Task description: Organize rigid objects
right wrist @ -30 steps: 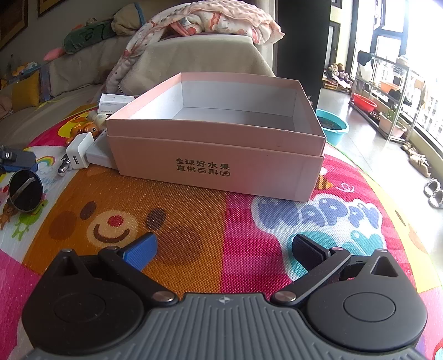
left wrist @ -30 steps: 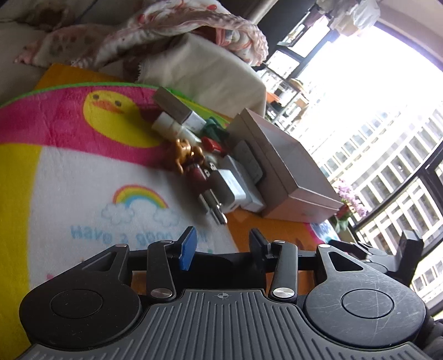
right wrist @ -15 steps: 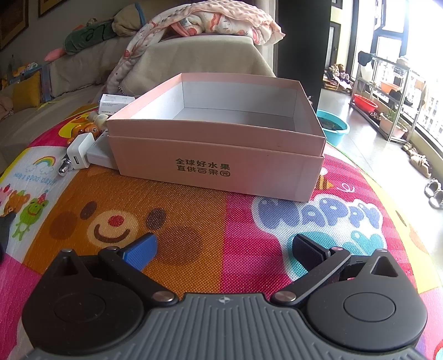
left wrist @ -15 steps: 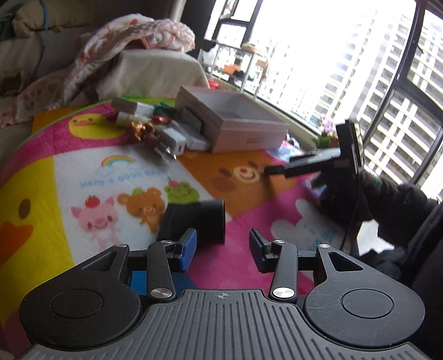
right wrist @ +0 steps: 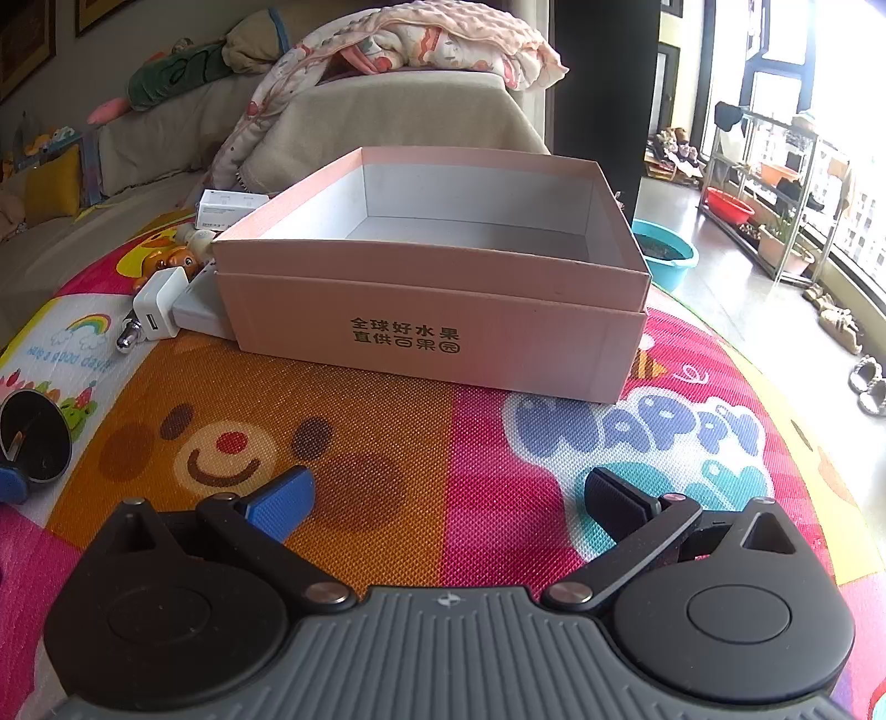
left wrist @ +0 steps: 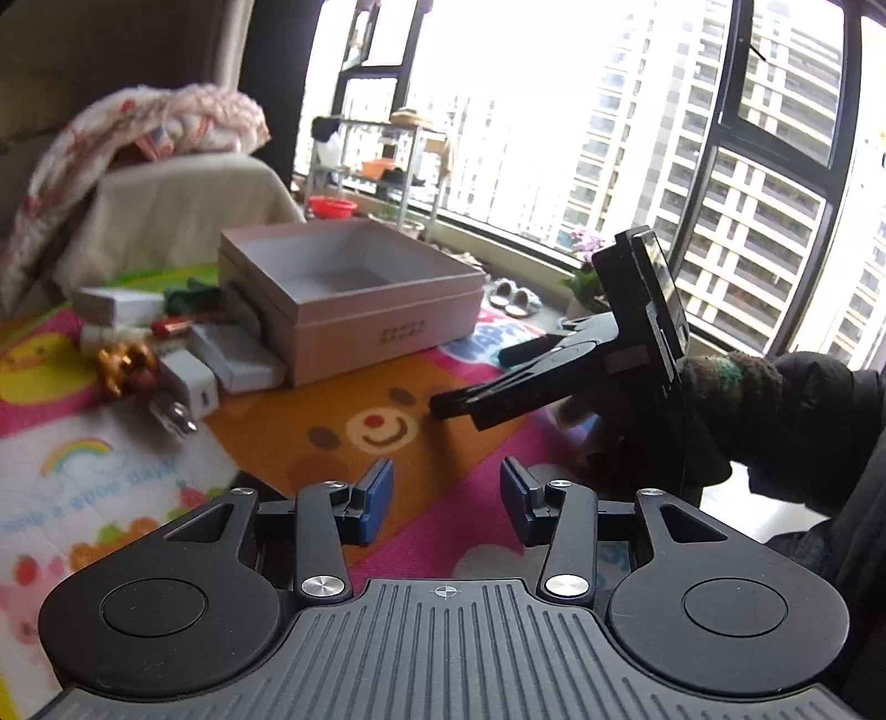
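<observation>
An open pink cardboard box point(right wrist: 443, 310) stands on the colourful play mat; it also shows in the left wrist view point(left wrist: 354, 299). Left of it lie a white plug adapter point(left wrist: 185, 387), a grey flat box point(left wrist: 238, 354), a white carton point(left wrist: 119, 304), a gold figurine point(left wrist: 119, 363) and a red item point(left wrist: 171, 327). My left gripper point(left wrist: 446, 507) is open and empty above the mat. My right gripper point(right wrist: 446, 498) is open and empty in front of the box; it shows in the left wrist view point(left wrist: 482, 382). A black round object point(right wrist: 33, 443) lies at the left.
A sofa with a patterned blanket point(right wrist: 432, 39) stands behind the box. A teal basin point(right wrist: 667, 252) and a metal rack point(right wrist: 775, 183) stand on the floor at the right, near the windows. The mat's edge curves off at the right.
My left gripper has swung right and back from the pile, so the box and right gripper now show. The black round object has left its view. The right gripper has not moved.
</observation>
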`<action>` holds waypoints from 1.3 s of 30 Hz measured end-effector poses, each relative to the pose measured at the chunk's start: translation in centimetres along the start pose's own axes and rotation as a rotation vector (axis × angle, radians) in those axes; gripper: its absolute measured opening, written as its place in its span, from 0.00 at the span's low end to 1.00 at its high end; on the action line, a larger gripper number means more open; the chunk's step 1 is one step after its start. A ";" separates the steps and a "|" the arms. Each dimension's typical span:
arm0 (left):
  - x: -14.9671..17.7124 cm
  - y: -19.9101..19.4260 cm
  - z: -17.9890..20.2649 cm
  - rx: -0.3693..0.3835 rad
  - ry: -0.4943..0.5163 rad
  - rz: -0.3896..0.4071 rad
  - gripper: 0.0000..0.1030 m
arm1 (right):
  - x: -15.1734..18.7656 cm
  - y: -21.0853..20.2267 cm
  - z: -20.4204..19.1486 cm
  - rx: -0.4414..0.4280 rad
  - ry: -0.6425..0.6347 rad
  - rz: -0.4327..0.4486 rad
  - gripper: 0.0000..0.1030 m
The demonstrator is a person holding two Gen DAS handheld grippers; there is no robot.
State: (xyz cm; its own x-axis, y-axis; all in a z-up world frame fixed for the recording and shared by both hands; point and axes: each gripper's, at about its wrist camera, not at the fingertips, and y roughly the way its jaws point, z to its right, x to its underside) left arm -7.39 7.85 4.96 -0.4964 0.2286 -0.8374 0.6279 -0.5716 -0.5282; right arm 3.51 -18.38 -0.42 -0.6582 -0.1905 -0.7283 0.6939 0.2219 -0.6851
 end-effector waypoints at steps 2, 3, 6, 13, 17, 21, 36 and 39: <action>0.0 -1.8 -0.1 -0.113 0.079 0.004 0.47 | -0.1 0.0 0.0 0.002 -0.001 -0.004 1.00; 0.1 -2.4 -0.4 -0.166 0.125 -0.009 0.47 | -0.1 0.0 0.0 0.002 -0.002 -0.005 1.00; 0.4 -2.7 -2.5 -0.222 0.177 -0.080 0.45 | -0.1 0.1 0.0 -0.001 -0.003 -0.003 1.00; 0.6 1.3 -4.3 -0.157 0.150 -0.137 0.49 | 0.1 -0.1 0.3 -0.022 -0.010 0.005 1.00; 1.0 2.9 -3.6 -0.211 0.181 -0.108 0.54 | 0.1 -0.2 0.1 -0.032 -0.028 -0.001 1.00; 0.9 3.3 -5.1 -0.201 0.052 -0.070 0.55 | -1.5 -1.2 -1.8 -0.107 -0.092 -0.008 0.91; 1.1 4.1 -8.6 -0.185 -0.110 -0.008 0.49 | -22.6 13.9 -18.9 -0.153 -0.272 -0.111 0.94; 1.4 3.6 -9.1 -0.190 -0.159 0.014 0.49 | -23.1 18.4 -19.0 -0.144 -0.194 -0.242 0.90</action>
State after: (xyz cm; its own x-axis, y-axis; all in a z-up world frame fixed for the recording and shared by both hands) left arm -0.32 13.30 0.55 -0.5653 0.0861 -0.8204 0.7294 -0.4123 -0.5459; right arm 25.94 8.28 4.00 -0.7212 -0.4297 -0.5434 0.4669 0.2780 -0.8395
